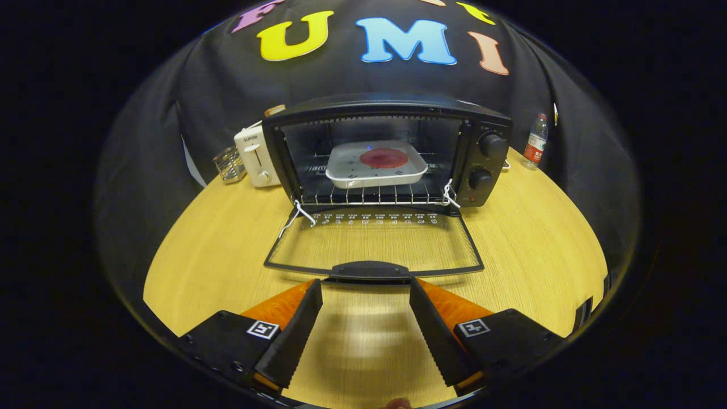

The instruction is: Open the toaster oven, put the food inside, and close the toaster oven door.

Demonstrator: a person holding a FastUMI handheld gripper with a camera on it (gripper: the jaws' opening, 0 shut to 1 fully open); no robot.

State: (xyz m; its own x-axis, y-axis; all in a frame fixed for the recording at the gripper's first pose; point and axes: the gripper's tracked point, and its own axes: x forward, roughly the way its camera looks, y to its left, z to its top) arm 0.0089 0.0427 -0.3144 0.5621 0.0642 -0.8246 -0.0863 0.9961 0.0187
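Toaster oven (pixel 386 153) door (pixel 372 244) lies open | white dish (pixel 376 165) on rack | we hold gripper (pixel 366 295) wide open, empty, before door handle (pixel 369 271)

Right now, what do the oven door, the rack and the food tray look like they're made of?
Oven door: clear glass, tabletop visible through it, in a dark, probably metal frame. Rack: shiny metal wire. Tray: glossy white, likely ceramic or enamel. The gripper is open just short of the door handle.
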